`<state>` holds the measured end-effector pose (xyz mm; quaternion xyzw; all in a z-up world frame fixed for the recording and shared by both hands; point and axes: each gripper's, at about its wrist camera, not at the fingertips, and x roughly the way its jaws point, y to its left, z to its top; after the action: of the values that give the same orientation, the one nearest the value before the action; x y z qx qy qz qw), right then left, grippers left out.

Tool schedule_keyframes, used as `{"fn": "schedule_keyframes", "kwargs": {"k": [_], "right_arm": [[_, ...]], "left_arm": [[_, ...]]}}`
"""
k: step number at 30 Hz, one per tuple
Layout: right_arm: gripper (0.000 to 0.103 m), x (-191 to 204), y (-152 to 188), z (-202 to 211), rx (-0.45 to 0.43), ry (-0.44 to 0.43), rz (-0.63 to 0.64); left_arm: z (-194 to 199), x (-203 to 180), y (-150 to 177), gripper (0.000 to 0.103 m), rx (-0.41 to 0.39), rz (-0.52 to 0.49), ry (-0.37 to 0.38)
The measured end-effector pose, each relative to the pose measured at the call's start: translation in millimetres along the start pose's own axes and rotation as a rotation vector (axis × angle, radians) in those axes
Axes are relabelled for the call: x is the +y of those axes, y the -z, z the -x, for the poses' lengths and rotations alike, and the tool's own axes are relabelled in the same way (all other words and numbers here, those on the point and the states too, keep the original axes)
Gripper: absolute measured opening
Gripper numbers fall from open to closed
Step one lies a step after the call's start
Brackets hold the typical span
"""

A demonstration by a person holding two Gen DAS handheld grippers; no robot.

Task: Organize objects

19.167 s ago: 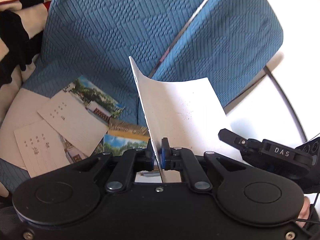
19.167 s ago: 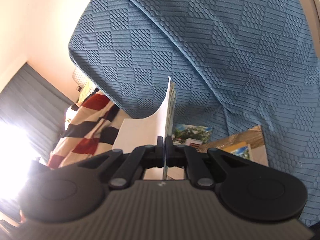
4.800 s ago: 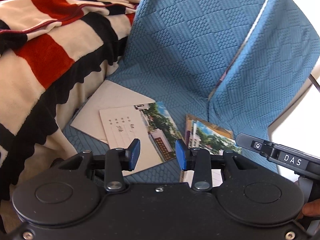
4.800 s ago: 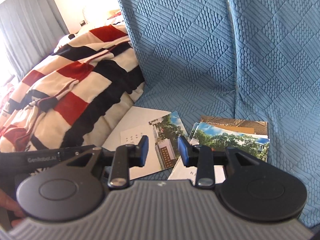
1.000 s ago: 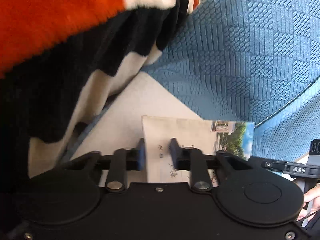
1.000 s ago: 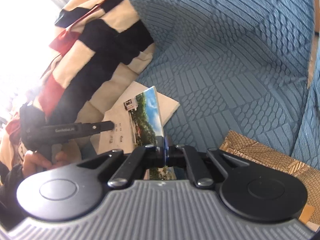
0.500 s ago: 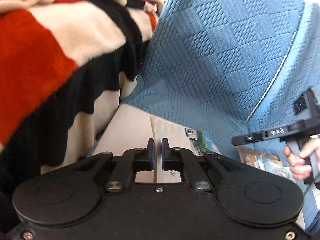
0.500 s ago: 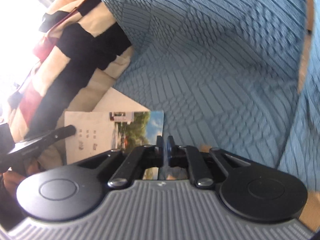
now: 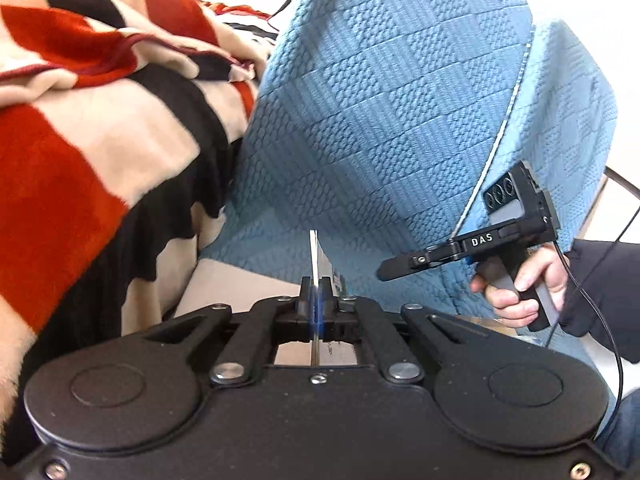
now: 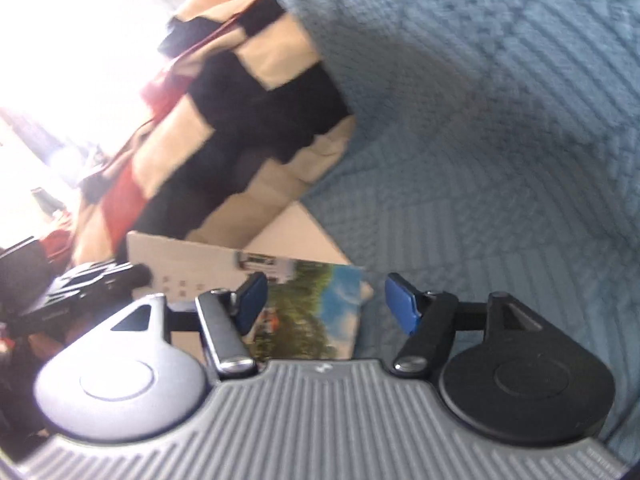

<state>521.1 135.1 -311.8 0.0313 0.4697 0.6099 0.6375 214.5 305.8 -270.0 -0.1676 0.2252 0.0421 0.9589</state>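
On the blue quilted sofa cover (image 9: pixel 380 128): beige envelope (image 9: pixel 240 288), under a striped blanket's (image 9: pixel 100 140) edge.
Left gripper (image 9: pixel 316 304): pads together, clamped on a postcard (image 10: pixel 304 300) held edge-on.
Right gripper (image 10: pixel 324 304): jaws opening, blue pads clear of the postcard, which lies behind them.
Readable writing: "DAS" on the right gripper's arm; the postcard's print is too blurred.
Right hand (image 9: pixel 520 284): wrapped around the handle.

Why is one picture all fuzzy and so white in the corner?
Right wrist view: motion blur smears the striped blanket and blue cover, and window glare whites out the top left. Left wrist view: sharper and evenly lit, with fisheye bending at the edges; the postcard shows edge-on.
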Motion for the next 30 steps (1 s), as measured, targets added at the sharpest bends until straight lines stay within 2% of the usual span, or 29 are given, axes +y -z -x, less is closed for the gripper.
{"fn": "schedule_keyframes", "kwargs": {"k": [3, 6, 9, 12, 15, 20, 24, 26, 30], "right_arm": [[0.068, 19, -7, -5, 0.033, -0.028, 0.096], [0.068, 37, -18, -13, 0.096, -0.011, 0.242], [0.068, 47, -37, -28, 0.19, 0.016, 0.369], [0.067, 52, -56, -49, 0.312, -0.02, 0.45], [0.067, 44, -67, -67, 0.437, -0.045, 0.448], [0.069, 24, -75, -78, 0.491, -0.044, 0.412], [0.069, 18, -71, -89, 0.587, -0.14, 0.392], [0.068, 20, -68, -96, 0.635, -0.147, 0.425], [0.069, 19, -69, -101, 0.671, -0.174, 0.43]], "left_arm": [[1, -4, 0, 0.0, 0.002, -0.018, 0.0], [0, -4, 0, 0.0, 0.007, -0.024, 0.004], [-1, -3, -1, 0.0, 0.015, -0.03, 0.006], [-3, -2, 0, 0.0, 0.017, -0.024, 0.003], [-2, -1, 0, 0.0, 0.007, -0.017, 0.011], [1, 4, 3, 0.0, -0.002, -0.01, 0.042], [4, 5, 3, 0.0, -0.012, -0.02, 0.07], [5, 5, 3, 0.0, -0.012, -0.022, 0.072], [4, 7, 2, 0.0, -0.011, -0.006, 0.054]]}}
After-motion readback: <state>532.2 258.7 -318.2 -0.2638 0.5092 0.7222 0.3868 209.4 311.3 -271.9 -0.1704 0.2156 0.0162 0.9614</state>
